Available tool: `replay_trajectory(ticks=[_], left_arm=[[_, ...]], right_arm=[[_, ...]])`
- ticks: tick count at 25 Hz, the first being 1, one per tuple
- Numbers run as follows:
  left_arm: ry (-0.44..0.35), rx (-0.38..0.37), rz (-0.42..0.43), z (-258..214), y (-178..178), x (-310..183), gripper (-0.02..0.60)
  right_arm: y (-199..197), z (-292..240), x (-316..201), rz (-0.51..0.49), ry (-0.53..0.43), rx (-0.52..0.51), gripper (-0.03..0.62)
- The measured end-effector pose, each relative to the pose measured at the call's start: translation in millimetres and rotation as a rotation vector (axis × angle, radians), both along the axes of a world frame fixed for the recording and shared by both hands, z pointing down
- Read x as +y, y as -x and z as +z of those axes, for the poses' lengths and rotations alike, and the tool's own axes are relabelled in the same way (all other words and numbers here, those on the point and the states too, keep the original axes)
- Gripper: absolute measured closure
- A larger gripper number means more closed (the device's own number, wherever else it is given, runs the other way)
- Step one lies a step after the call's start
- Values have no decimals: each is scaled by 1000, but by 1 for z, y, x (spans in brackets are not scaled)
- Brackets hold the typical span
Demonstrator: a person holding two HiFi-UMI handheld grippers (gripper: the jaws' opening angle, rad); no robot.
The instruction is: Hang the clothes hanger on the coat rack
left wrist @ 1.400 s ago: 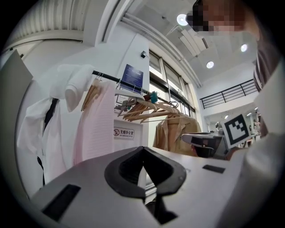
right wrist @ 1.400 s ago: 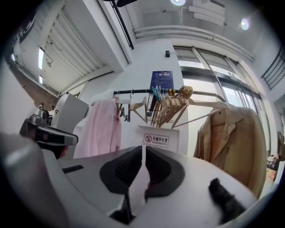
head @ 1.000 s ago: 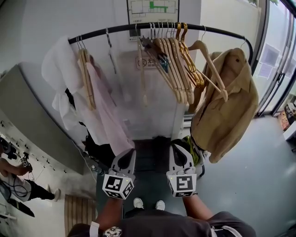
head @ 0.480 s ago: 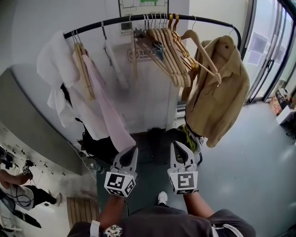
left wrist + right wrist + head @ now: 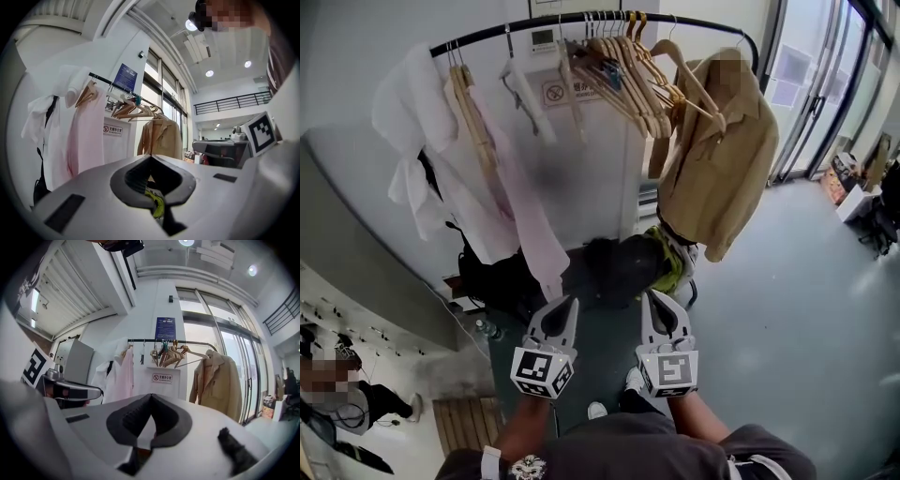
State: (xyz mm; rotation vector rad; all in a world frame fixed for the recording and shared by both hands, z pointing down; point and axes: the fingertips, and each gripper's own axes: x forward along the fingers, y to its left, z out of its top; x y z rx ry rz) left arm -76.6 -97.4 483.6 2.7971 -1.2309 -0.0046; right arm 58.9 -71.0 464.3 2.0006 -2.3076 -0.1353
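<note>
A black coat rack rail runs across the top of the head view. On it hang a bunch of bare wooden hangers, a tan jacket, a pink garment and a white garment. My left gripper and right gripper sit side by side low in the picture, well short of the rack and pointing towards it. Both are shut with nothing between the jaws. The left gripper view shows the rail beyond its closed tips. In the right gripper view the rail also lies far off.
Dark bags and a yellow-green item lie on the floor under the rack. A grey sloping wall stands at the left, glass doors at the right. A white sign panel stands behind the rail. A person is at lower left.
In the head view the rack has slid up and left and looks a little smaller. Both grippers stay shut, empty and side by side. My feet have shifted on the floor.
</note>
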Motion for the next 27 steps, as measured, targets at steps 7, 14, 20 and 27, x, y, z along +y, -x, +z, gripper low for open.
replay_trajectory(ticks=[7, 14, 20, 27], left_arm=[[-7, 10, 19, -3, -10, 21, 577], [-19, 15, 2, -9, -16, 28, 577], [-19, 3, 10, -10, -21, 35, 577], [-26, 11, 12, -10, -25, 33, 577]], right_arm=[[-6, -5, 25, 10, -9, 13, 580], [-17, -13, 30, 2, -34, 15, 580], [-20, -13, 35, 1, -31, 15, 580], [-25, -14, 35, 2, -44, 21, 580]])
